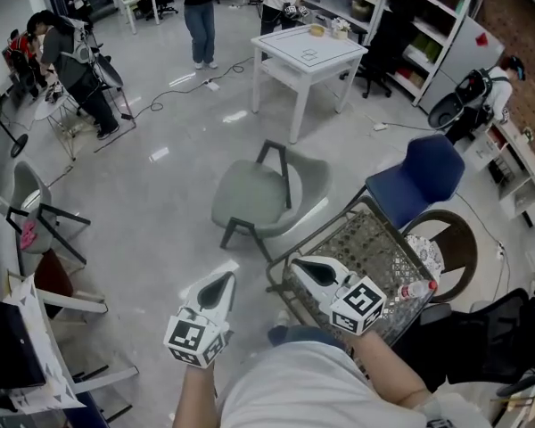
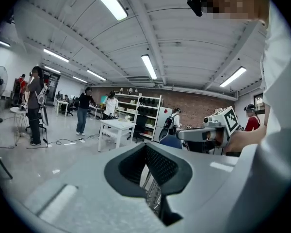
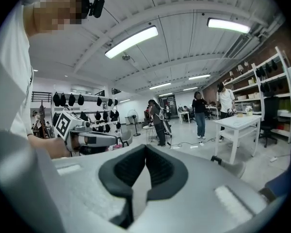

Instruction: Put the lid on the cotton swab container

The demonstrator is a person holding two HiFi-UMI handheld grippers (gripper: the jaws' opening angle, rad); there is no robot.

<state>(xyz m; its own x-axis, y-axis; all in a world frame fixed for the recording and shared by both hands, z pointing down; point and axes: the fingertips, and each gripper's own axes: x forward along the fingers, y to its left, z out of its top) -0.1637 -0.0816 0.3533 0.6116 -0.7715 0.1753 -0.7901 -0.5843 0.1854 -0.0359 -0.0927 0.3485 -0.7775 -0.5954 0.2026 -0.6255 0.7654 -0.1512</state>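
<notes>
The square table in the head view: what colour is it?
The table is white, clearest in the head view.

Grey left gripper (image 1: 225,283), blue chair (image 1: 425,172) (white table (image 1: 285,47))

No legible text, brand, number or sign was visible anywhere. The only print was the black-and-white square markers (image 1: 366,300) on the cubes of the left gripper (image 1: 225,281) and right gripper (image 1: 297,261) (coded patterns, not characters).
</notes>
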